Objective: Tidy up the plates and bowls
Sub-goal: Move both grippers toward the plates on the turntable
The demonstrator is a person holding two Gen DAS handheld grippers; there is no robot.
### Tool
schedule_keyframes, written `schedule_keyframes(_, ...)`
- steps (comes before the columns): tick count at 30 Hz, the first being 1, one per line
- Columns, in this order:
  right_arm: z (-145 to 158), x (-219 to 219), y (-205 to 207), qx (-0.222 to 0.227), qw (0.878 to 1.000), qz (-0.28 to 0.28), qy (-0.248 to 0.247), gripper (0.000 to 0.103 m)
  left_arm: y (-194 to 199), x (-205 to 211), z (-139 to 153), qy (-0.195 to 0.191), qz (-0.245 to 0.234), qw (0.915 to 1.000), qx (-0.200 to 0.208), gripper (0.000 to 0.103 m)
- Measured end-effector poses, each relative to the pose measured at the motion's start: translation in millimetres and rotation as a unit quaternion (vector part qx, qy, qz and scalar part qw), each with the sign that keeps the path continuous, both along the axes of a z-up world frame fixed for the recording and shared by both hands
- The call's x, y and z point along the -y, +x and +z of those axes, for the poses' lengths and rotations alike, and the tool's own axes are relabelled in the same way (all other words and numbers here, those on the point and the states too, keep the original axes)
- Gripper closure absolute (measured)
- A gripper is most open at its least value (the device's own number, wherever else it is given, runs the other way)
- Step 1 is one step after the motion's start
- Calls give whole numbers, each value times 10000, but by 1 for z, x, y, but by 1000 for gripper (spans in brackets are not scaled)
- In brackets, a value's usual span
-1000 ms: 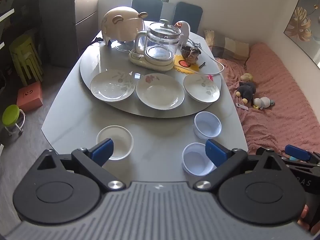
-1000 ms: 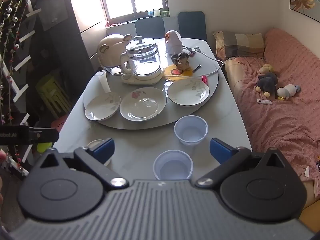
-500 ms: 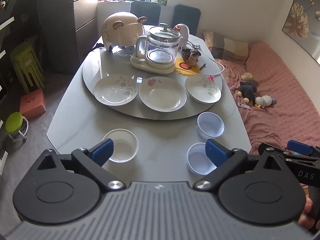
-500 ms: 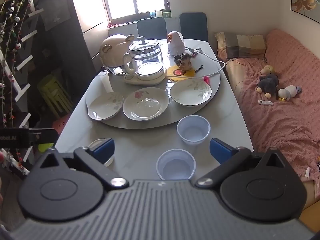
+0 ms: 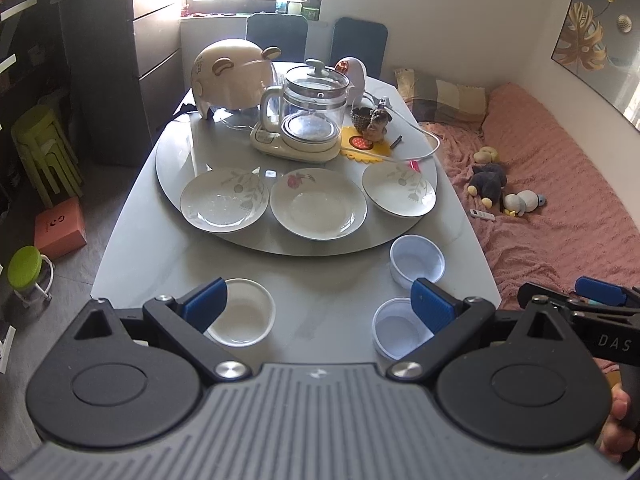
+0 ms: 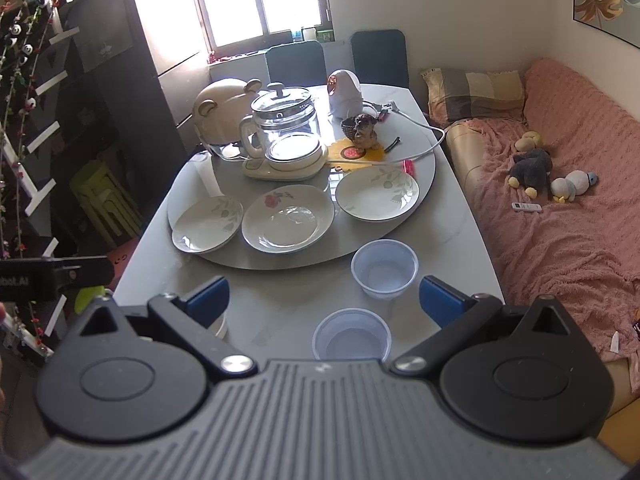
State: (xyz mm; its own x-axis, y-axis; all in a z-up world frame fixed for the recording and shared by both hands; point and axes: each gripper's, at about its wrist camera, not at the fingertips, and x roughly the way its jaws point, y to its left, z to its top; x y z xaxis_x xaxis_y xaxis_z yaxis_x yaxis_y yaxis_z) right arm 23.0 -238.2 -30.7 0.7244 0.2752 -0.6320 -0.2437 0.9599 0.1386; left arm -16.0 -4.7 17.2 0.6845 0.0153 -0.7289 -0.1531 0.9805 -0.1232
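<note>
Three round white floral-print plates (image 5: 318, 208) flat in left-right row; translucent plastic bowls (image 6: 384, 268) upright, mouths up; left tool (image 5: 318, 302), right tool (image 6: 323, 296) spread, empty.

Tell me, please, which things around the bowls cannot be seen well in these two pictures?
- White bowl: right wrist view, almost all hidden behind the right tool's finger.
- Near clear bowl: left wrist view, one side covered by the left tool's finger.
- Pink item beside the plates: too small to identify.
</note>
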Motion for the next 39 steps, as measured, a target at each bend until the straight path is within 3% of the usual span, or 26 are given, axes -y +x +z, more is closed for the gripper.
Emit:
schedule_keyframes(20,8,7,-3,144,9991,-333,207,0,20,-6,2,-24,-145,9998,120,3)
schedule_keyframes(39,7,4,-3,155,9982,-561,113,0,12,-1,3,-47,-324,9992,213,3)
